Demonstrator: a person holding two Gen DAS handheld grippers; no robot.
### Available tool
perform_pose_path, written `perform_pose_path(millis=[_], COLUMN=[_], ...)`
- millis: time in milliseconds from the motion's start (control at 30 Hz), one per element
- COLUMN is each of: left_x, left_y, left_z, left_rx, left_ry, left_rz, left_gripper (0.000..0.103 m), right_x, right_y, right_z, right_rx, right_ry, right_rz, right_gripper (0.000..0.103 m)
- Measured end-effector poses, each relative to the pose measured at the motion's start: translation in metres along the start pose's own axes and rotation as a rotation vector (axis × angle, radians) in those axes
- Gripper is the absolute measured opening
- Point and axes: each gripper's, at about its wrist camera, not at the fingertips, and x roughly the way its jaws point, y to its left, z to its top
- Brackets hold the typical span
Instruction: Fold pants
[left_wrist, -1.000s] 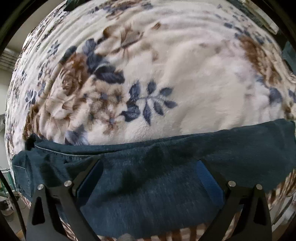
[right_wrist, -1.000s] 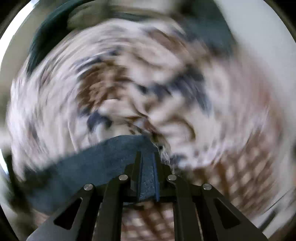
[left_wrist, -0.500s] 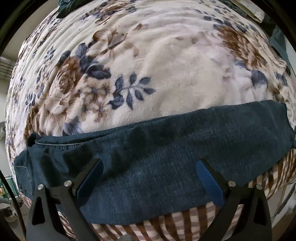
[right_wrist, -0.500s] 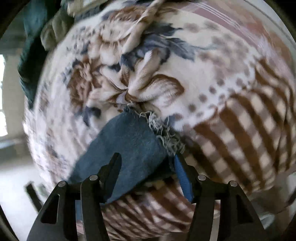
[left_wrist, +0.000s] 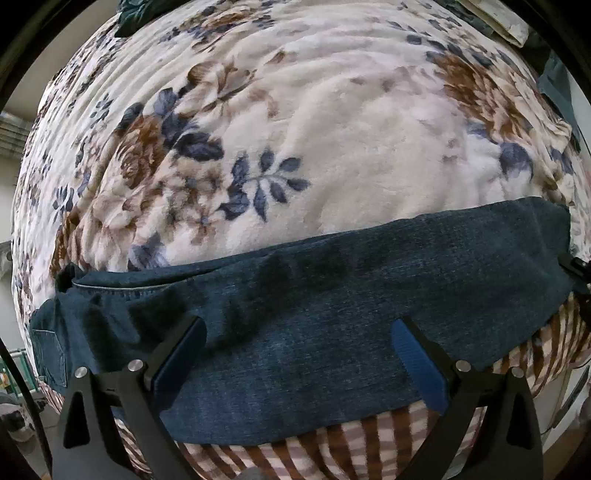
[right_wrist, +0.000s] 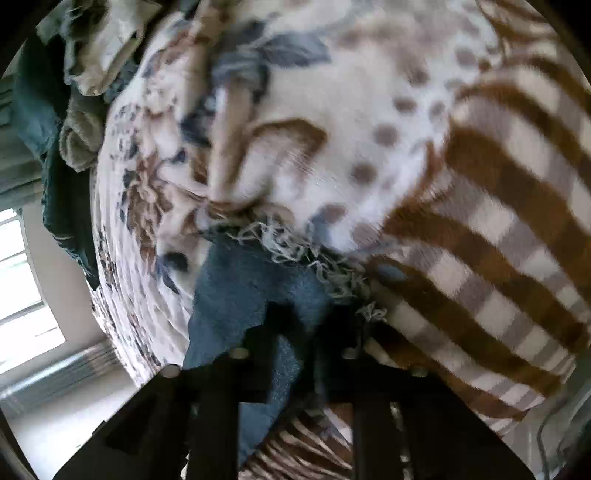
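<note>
Dark blue denim pants (left_wrist: 332, 295) lie in a long band across the near edge of a floral blanket (left_wrist: 332, 129), waistband and pocket at the left. My left gripper (left_wrist: 299, 354) is open and empty, its blue-padded fingers spread just above the denim. In the right wrist view the frayed hem (right_wrist: 295, 247) of a pant leg (right_wrist: 240, 295) lies right in front of my right gripper (right_wrist: 306, 332). Its dark fingers look close together over the denim; blur and shadow hide whether they pinch it.
The blanket has a brown and grey checked border (right_wrist: 498, 240) along the bed's near edge (left_wrist: 351, 435). Crumpled clothes (right_wrist: 81, 74) and a dark green cloth (right_wrist: 33, 103) lie at the far end. A window (right_wrist: 22, 277) and floor show at the left.
My right gripper, shut one second ago and open half a second ago, has dropped onto the pant leg hem with its fingers closer together. The left gripper has barely moved.
</note>
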Motion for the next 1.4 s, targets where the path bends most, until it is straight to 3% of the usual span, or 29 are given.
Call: perform_pose_path(millis=[133,267,367,467,533,567,667,733,767,867,1000,1067,1200,1267,1333,1400], left_x=[0.002,0.000,-0.002,-0.002,0.000,0.001,-0.002,-0.001,-0.001,0.002,-0.001,-0.003,-0.007,-0.008,-0.010,-0.011], left_y=[0.013,0.023,0.025,0.025,0.023,0.023,0.020,0.019,0.017,0.014,0.014,0.012,0.003,-0.001,-0.002,0.000], left_z=[-0.001,-0.003,0.001,0.009,0.010,0.012,0.009,0.006,0.003,-0.002,-0.003,-0.002,0.001,0.001,0.001,0.001], left_rx=[-0.012,-0.029,-0.030,-0.022,-0.018,-0.017,-0.004,0.005,0.004,0.005,0.006,0.008,0.019,0.025,0.029,0.034], left_ry=[0.004,0.005,-0.005,-0.014,-0.011,-0.011,-0.026,-0.027,-0.022,-0.002,-0.007,-0.012,-0.020,-0.024,-0.029,-0.038], left_rz=[0.008,0.011,0.009,0.010,0.005,0.003,0.007,0.011,0.007,0.005,0.009,0.005,0.000,-0.001,-0.003,0.001], left_gripper=[0.103,0.103,0.103,0.103,0.103,0.103,0.103,0.103,0.103,0.103,0.103,0.103,0.103,0.103,0.103,0.103], right_x=[-0.029,-0.069,-0.090,-0.077,-0.044,-0.031,-0.025,-0.035,-0.039,-0.050,-0.079,-0.080,-0.031,-0.005,0.002,-0.008], right_y=[0.042,0.074,0.076,0.053,0.014,-0.001,-0.026,-0.023,-0.022,-0.019,0.013,0.031,0.052,0.061,0.070,0.088], right_z=[-0.018,-0.042,-0.053,-0.050,-0.036,-0.030,-0.024,-0.026,-0.028,-0.028,-0.020,-0.006,0.022,0.027,0.021,0.005], right_rx=[-0.196,-0.301,-0.312,-0.299,-0.224,-0.188,-0.085,-0.110,-0.111,-0.091,-0.206,-0.273,-0.304,-0.327,-0.426,-0.566], right_ry=[-0.095,-0.191,-0.230,-0.185,-0.067,-0.007,0.038,0.002,-0.016,-0.065,-0.234,-0.229,-0.048,0.012,-0.010,-0.088], right_rz=[-0.046,-0.034,-0.026,-0.110,-0.202,-0.201,-0.095,-0.064,-0.039,-0.065,-0.211,-0.176,-0.183,-0.210,-0.268,-0.332], right_gripper=[0.004,0.004,0.004,0.004,0.011,0.014,0.026,0.046,0.050,0.051,0.051,0.053,0.053,0.040,0.021,0.017])
